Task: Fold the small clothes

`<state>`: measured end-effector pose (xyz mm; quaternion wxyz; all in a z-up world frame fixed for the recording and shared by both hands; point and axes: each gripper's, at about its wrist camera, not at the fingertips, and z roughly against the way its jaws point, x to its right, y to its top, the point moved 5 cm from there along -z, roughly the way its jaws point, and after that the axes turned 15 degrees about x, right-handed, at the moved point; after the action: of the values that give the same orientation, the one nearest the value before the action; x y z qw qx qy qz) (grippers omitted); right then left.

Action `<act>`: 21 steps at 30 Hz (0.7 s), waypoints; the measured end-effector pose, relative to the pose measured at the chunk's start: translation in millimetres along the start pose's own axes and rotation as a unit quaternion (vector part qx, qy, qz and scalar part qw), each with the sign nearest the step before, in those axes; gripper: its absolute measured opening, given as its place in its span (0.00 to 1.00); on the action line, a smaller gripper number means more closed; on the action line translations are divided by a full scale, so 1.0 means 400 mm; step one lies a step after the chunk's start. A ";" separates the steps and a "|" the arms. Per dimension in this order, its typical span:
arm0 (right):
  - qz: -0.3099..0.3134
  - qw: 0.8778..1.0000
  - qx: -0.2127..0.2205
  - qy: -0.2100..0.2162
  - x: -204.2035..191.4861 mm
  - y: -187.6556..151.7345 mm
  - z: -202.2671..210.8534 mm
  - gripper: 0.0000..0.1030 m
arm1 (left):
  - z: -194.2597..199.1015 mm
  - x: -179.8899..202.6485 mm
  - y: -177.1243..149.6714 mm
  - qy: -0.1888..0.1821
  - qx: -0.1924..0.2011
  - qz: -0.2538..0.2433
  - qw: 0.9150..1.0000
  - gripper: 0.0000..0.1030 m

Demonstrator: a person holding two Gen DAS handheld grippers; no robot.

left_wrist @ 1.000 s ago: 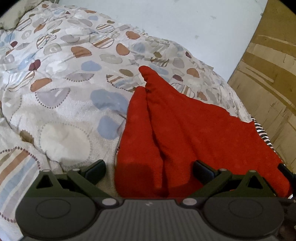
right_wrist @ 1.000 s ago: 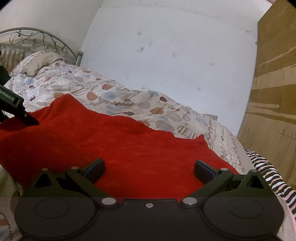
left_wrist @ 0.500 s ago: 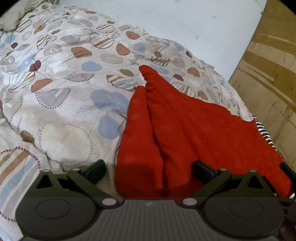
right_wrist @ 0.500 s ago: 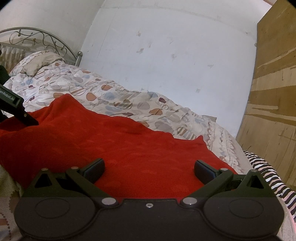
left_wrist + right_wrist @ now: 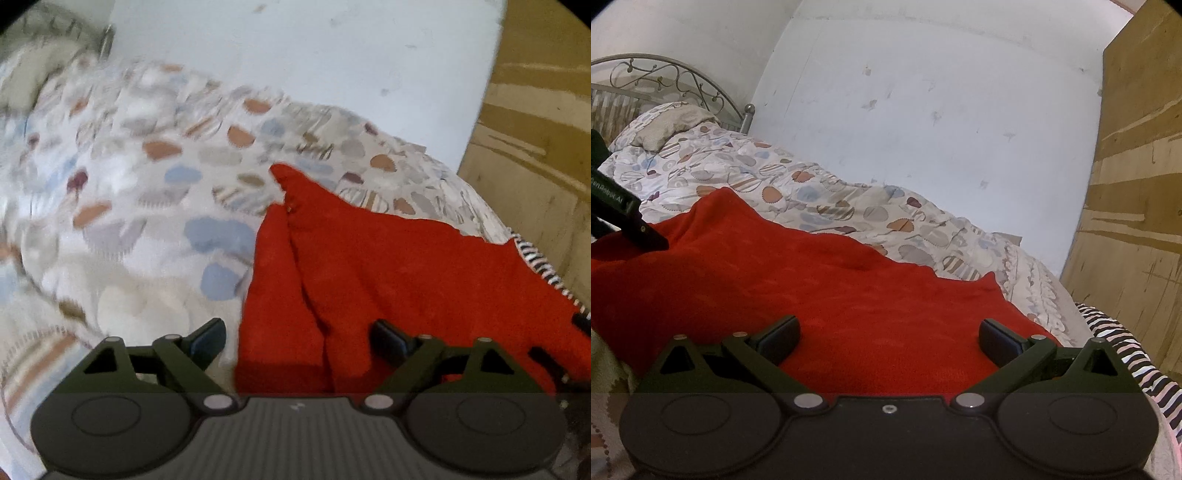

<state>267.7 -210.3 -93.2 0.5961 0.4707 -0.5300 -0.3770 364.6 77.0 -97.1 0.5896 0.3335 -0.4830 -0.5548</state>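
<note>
**Item count, both wrist views**

Red knitted garment (image 5: 827,295): 1, centre frame. Patterned duvet (image 5: 820,199): 1, beneath it. Pillow (image 5: 672,122): 1, upper left. Metal headboard (image 5: 679,79): 1, upper left. Zebra-striped cloth (image 5: 1123,354): 1, lower right edge. Wooden panel (image 5: 1137,184): 1, right side. Grippers: 2, left gripper (image 5: 297,338) and right gripper (image 5: 888,334), two fingers apiece, each pair spread apart.
</note>
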 end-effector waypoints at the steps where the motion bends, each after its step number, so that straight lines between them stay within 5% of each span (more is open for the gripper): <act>1: 0.000 1.000 0.000 0.000 0.000 0.000 0.000 0.99 | -0.004 0.004 0.000 -0.004 -0.001 -0.011 1.000 0.87; 5: 0.001 1.000 0.001 -0.001 0.000 0.000 0.000 0.99 | -0.026 -0.007 -0.001 -0.030 -0.019 0.019 0.999 0.84; 9: 0.001 1.000 0.002 -0.001 0.000 0.000 0.000 0.99 | -0.019 -0.023 -0.002 -0.043 -0.022 0.044 0.998 0.69; 15: 0.002 1.000 0.007 -0.003 -0.003 0.001 0.004 0.99 | -0.004 -0.014 0.010 -0.018 -0.020 0.029 0.999 0.55; 21: 0.004 1.000 0.011 -0.006 -0.005 0.002 0.006 0.99 | -0.003 0.058 0.030 0.021 -0.021 -0.072 0.997 0.56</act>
<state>265.0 -208.7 -93.0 0.5895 0.4728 -0.5393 -0.3716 367.7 56.1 -81.7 0.5653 0.3665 -0.4338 -0.5983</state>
